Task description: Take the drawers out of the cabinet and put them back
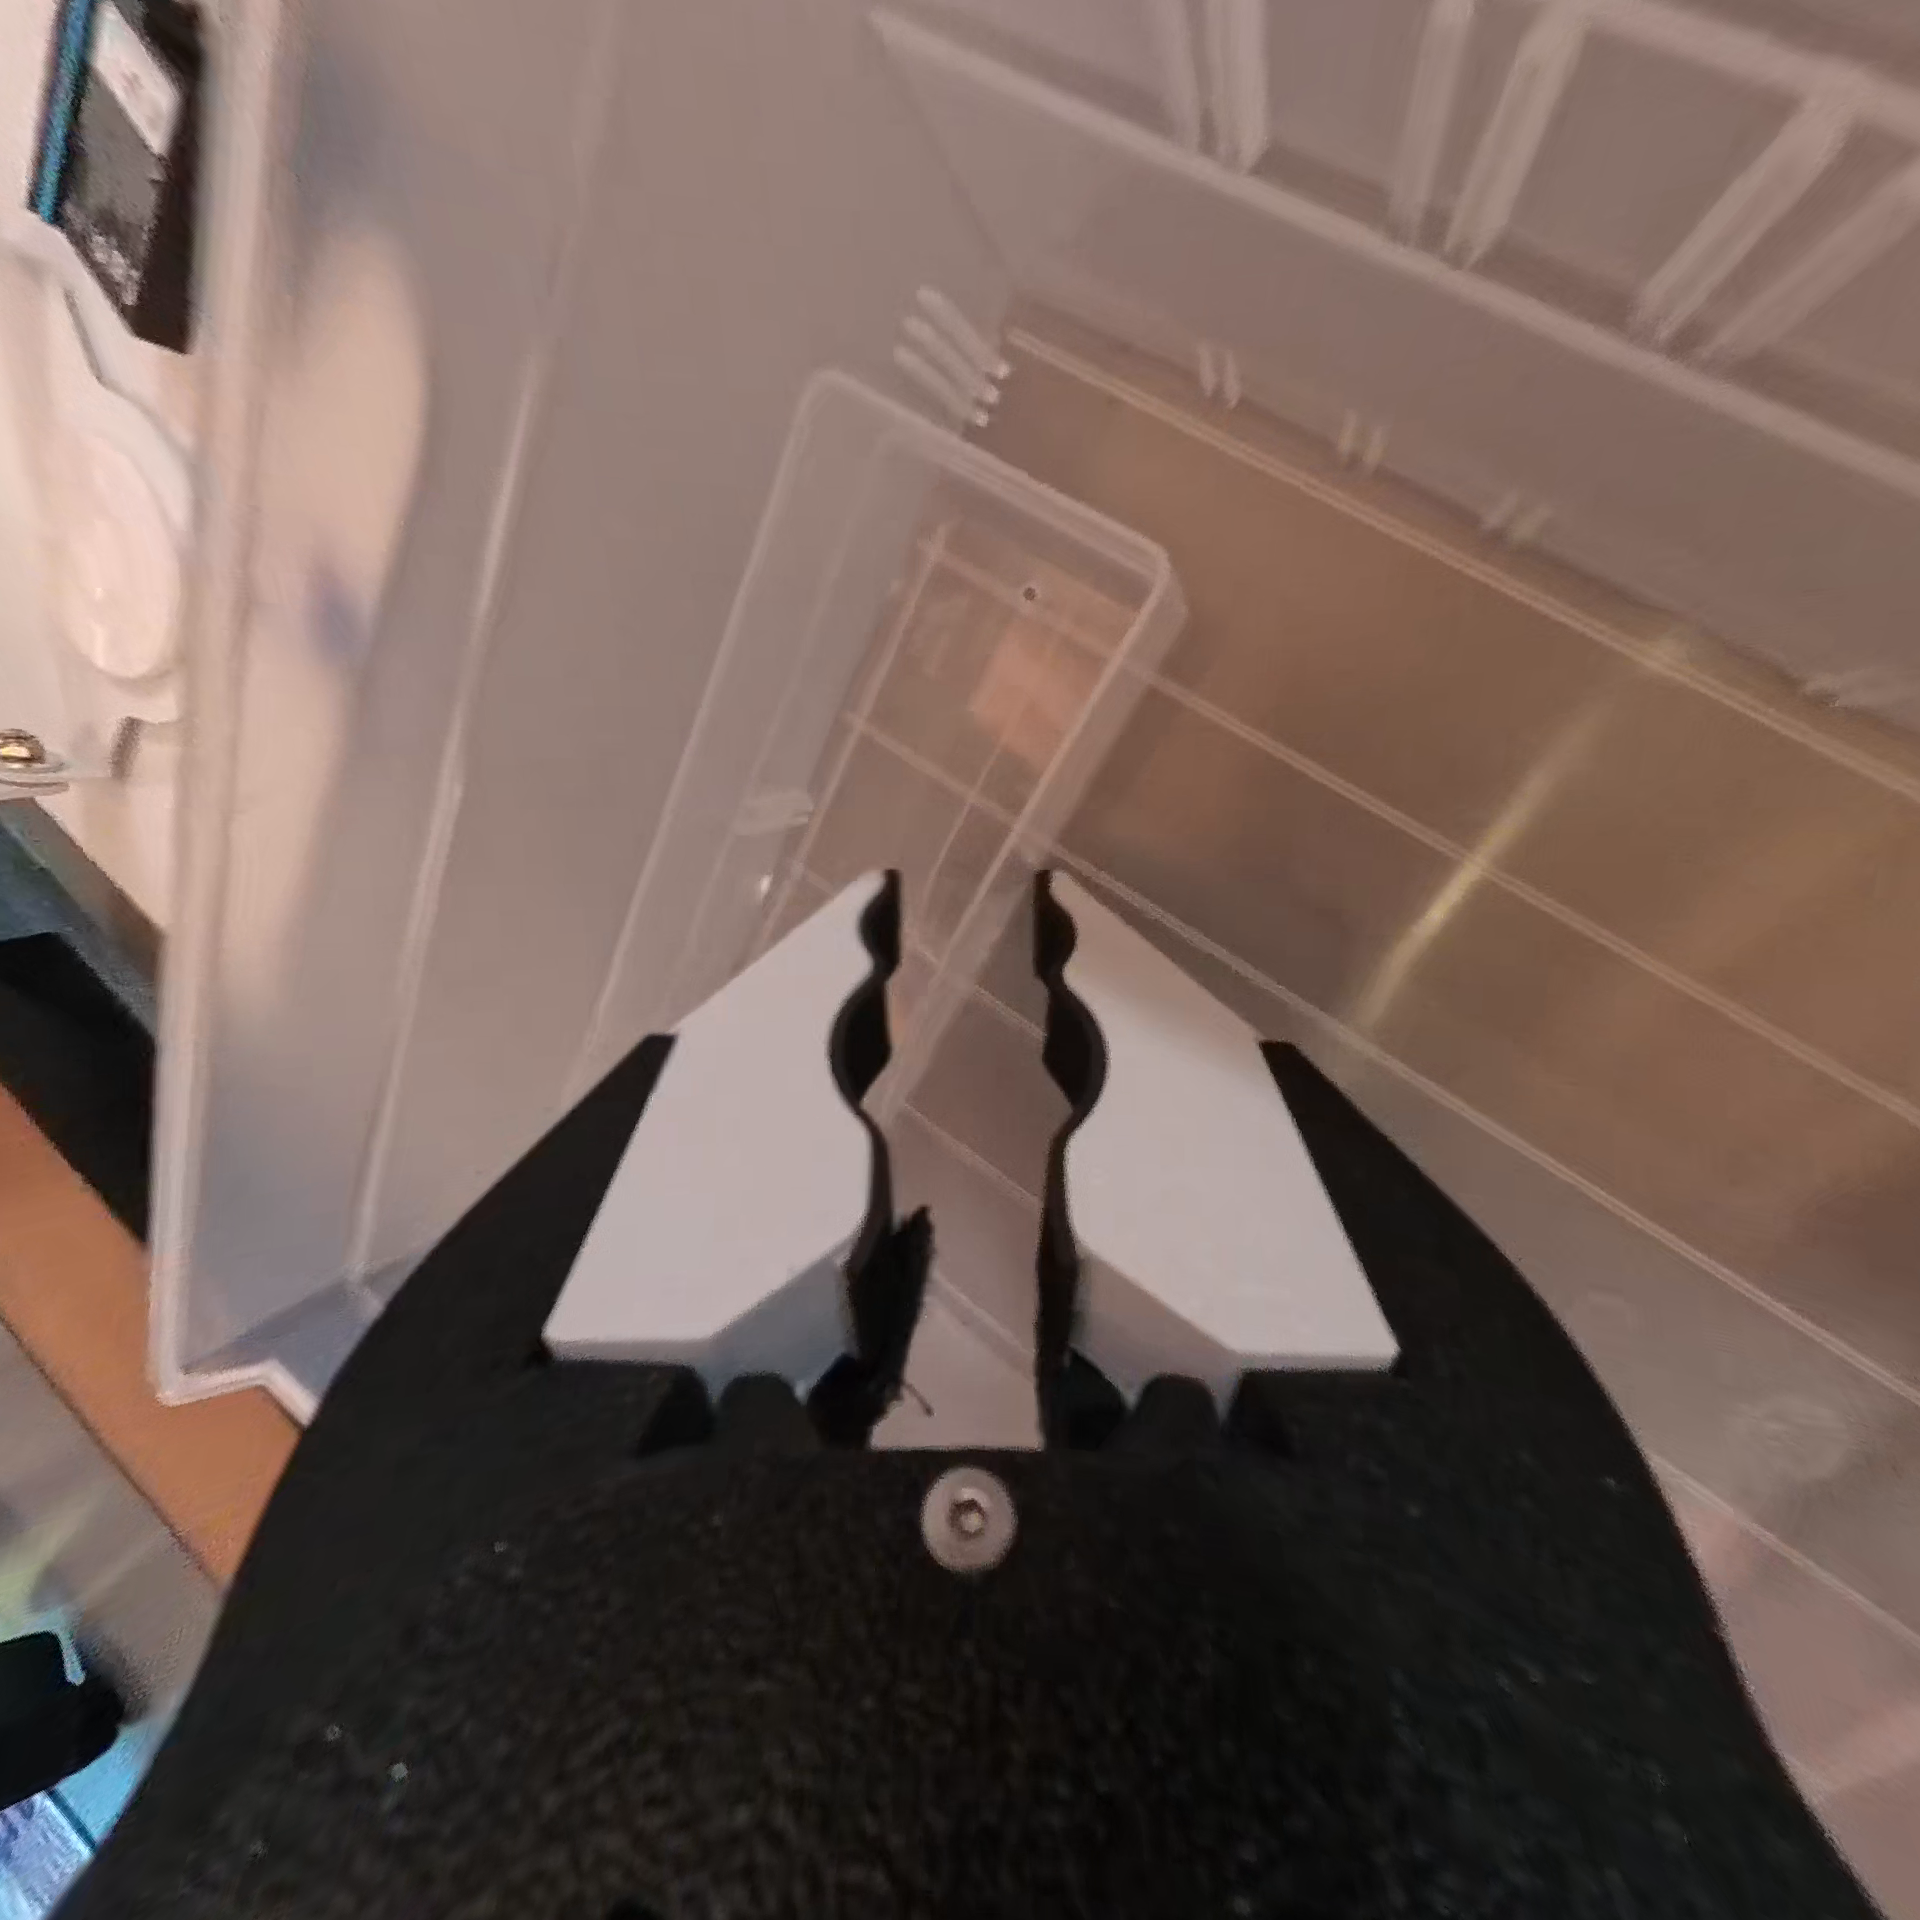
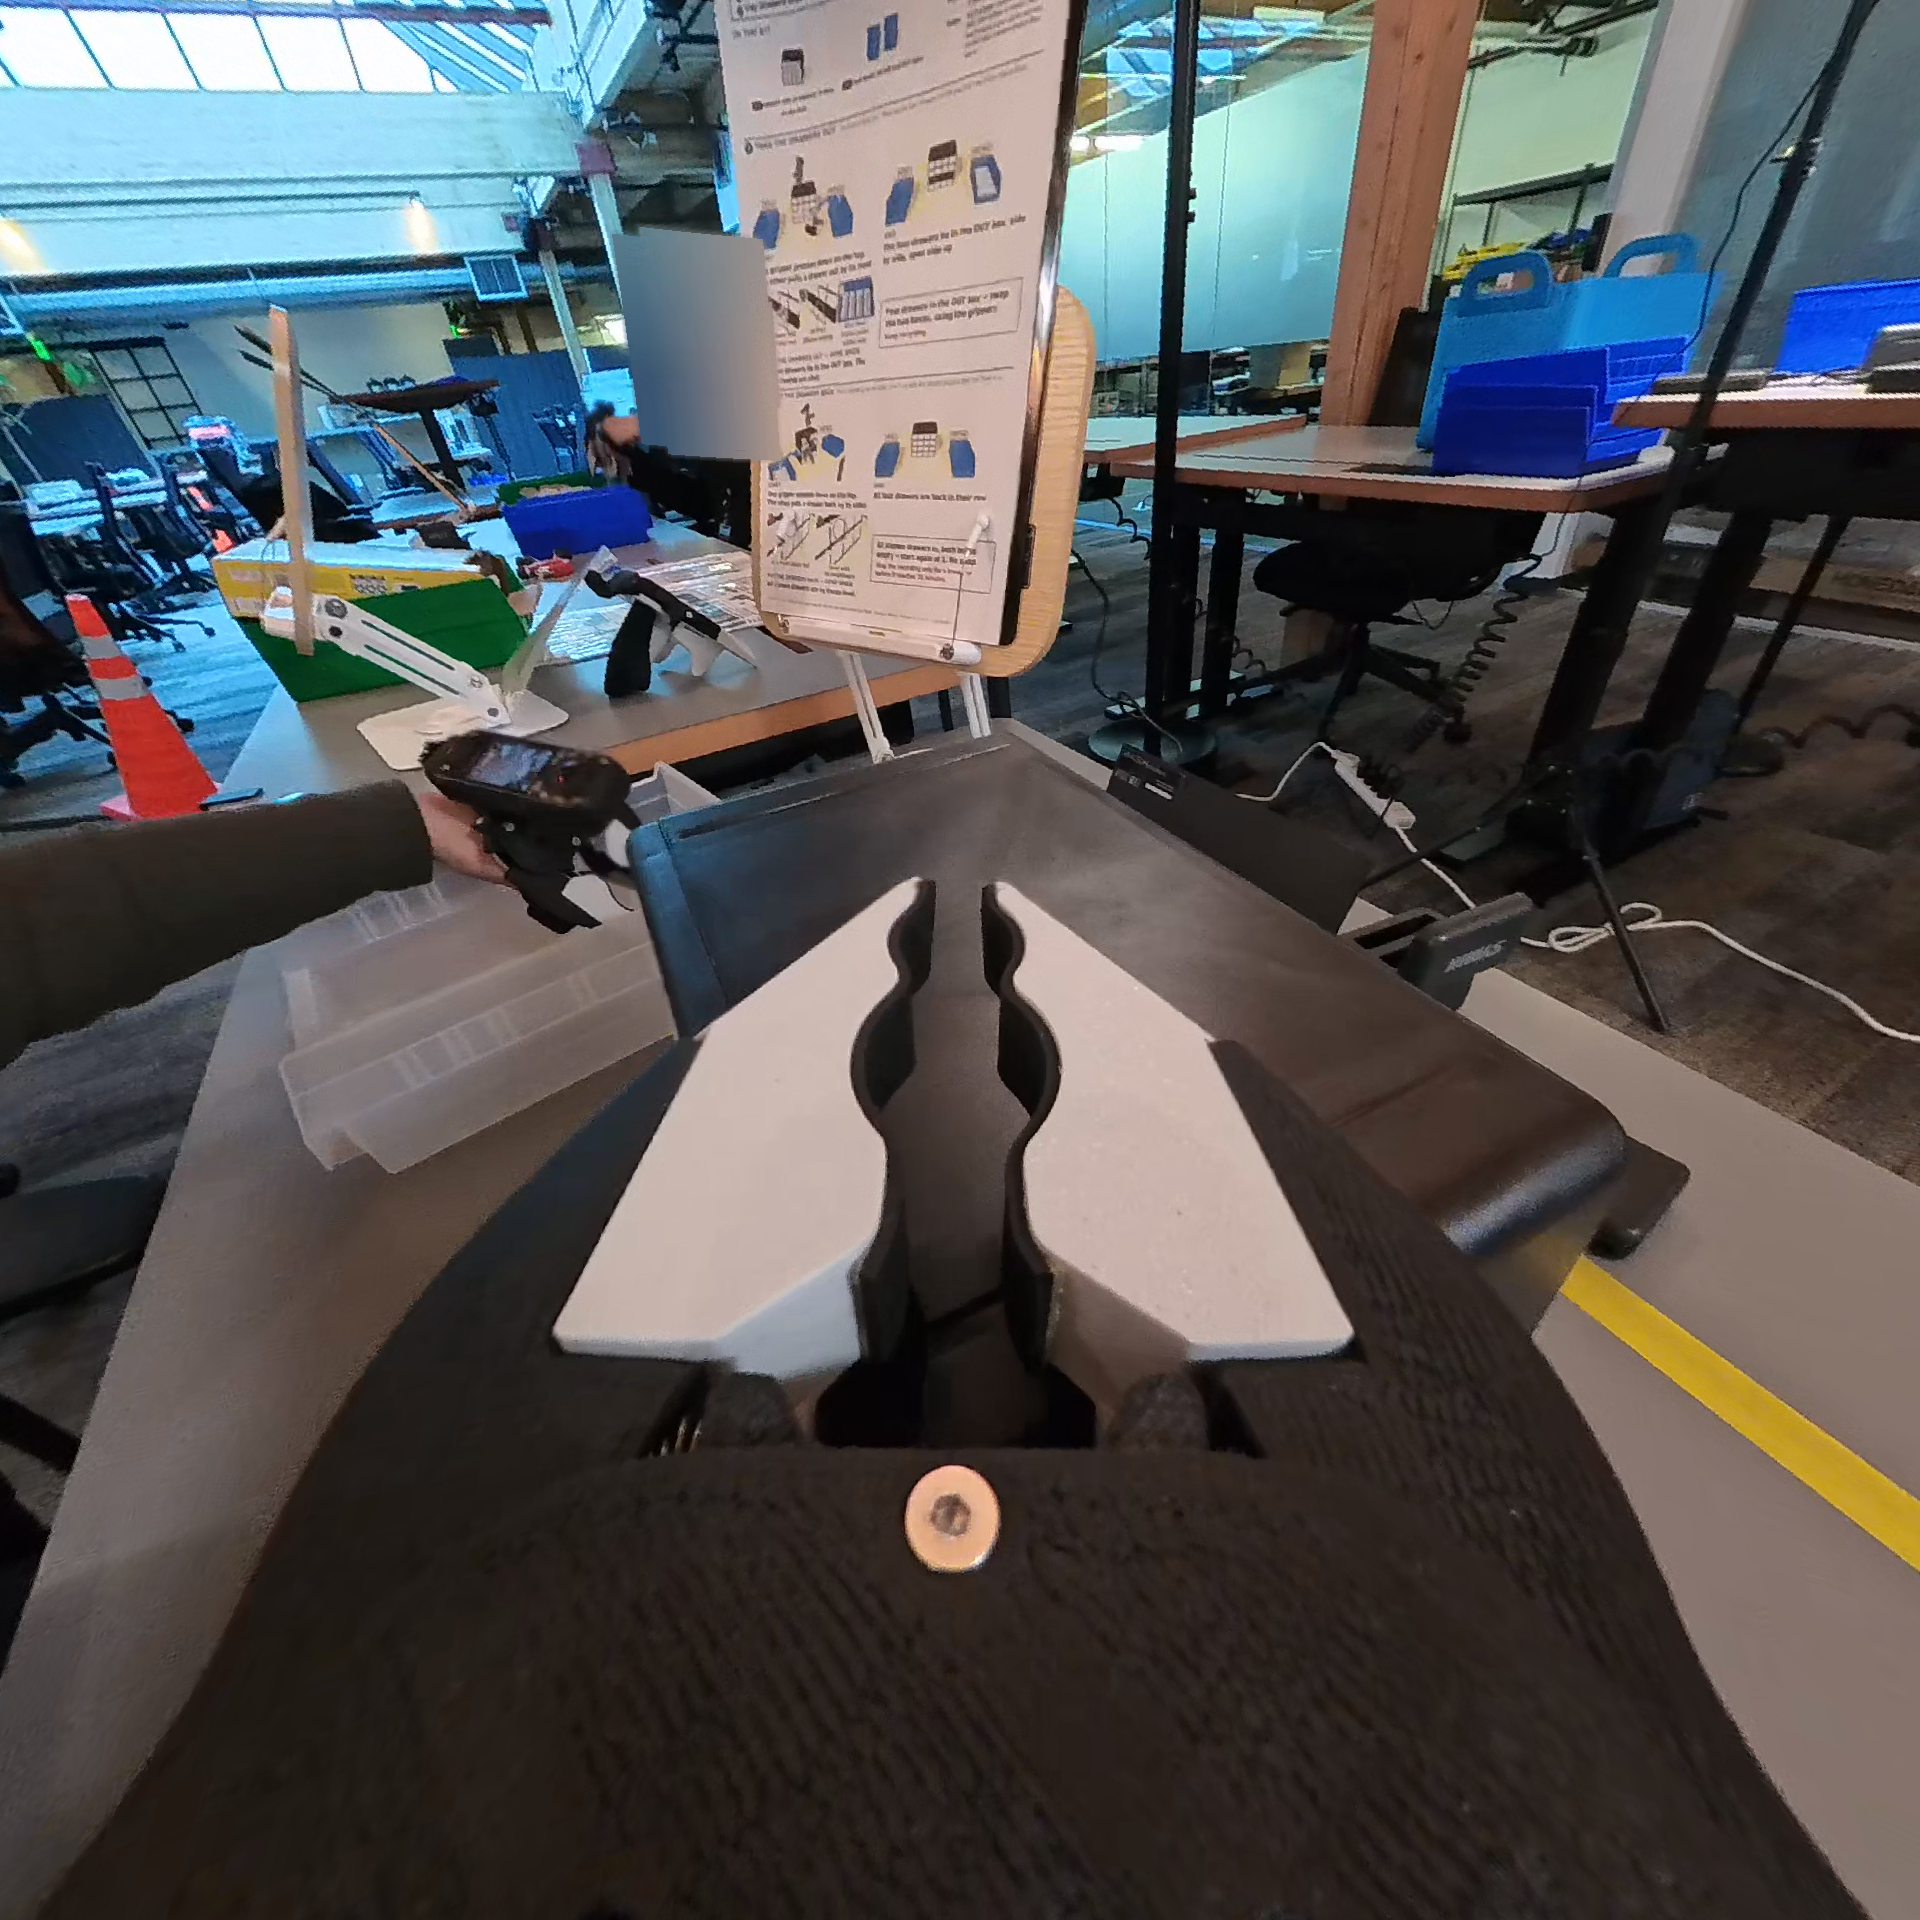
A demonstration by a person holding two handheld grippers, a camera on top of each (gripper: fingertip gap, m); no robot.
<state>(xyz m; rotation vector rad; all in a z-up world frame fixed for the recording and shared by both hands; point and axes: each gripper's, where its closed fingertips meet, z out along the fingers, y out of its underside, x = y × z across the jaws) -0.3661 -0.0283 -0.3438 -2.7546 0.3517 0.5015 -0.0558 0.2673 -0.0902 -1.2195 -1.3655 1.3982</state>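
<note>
Evidently the left gripper stood slightly parted around the thin edge of a clear plastic drawer, not visibly clamped, so the drawer could slip or twist. The right gripper rested nearly closed and empty on the dark grey cabinet top, beside translucent drawers.

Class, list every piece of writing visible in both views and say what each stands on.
I name the bearers only and do not copy their wording.
Instruction poster on its stand: printed captions beside drawings.
Dark grey bracket at the table edge: pale lettering.
Yellow and green box: print too small.
Black label, left wrist view: blurred.
</note>
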